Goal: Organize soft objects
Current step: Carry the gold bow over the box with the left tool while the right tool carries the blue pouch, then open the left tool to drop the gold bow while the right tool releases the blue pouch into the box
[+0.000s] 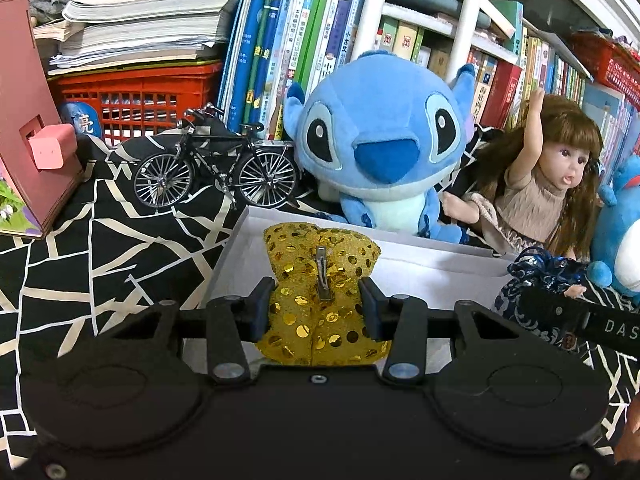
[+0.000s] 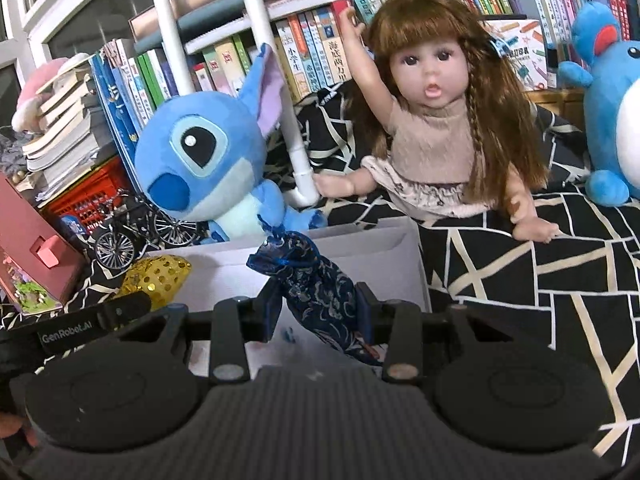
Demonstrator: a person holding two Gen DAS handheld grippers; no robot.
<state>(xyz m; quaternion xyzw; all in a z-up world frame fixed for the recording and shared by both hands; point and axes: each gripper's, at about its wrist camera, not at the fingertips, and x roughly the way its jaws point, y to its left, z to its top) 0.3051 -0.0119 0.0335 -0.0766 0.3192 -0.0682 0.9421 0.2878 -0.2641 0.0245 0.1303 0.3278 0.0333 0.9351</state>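
Note:
My left gripper (image 1: pixel 316 308) is shut on a gold sequin bow (image 1: pixel 320 280) with a metal clip, held over the white box (image 1: pixel 420 264). My right gripper (image 2: pixel 318 312) is shut on a dark blue brocade pouch (image 2: pixel 316 284), also over the white box (image 2: pixel 380 252). The pouch shows in the left wrist view (image 1: pixel 536 276) at the right with the right gripper's black body. The gold bow shows in the right wrist view (image 2: pixel 158 278) at the box's left side.
A blue Stitch plush (image 1: pixel 380 144) and a long-haired doll (image 1: pixel 552 184) sit behind the box. A model bicycle (image 1: pixel 216 168), a red crate (image 1: pixel 136 96), a pink wooden house (image 1: pixel 28 128) and another blue plush (image 2: pixel 612 120) stand around on the black patterned cloth (image 1: pixel 100 248). Bookshelves line the back.

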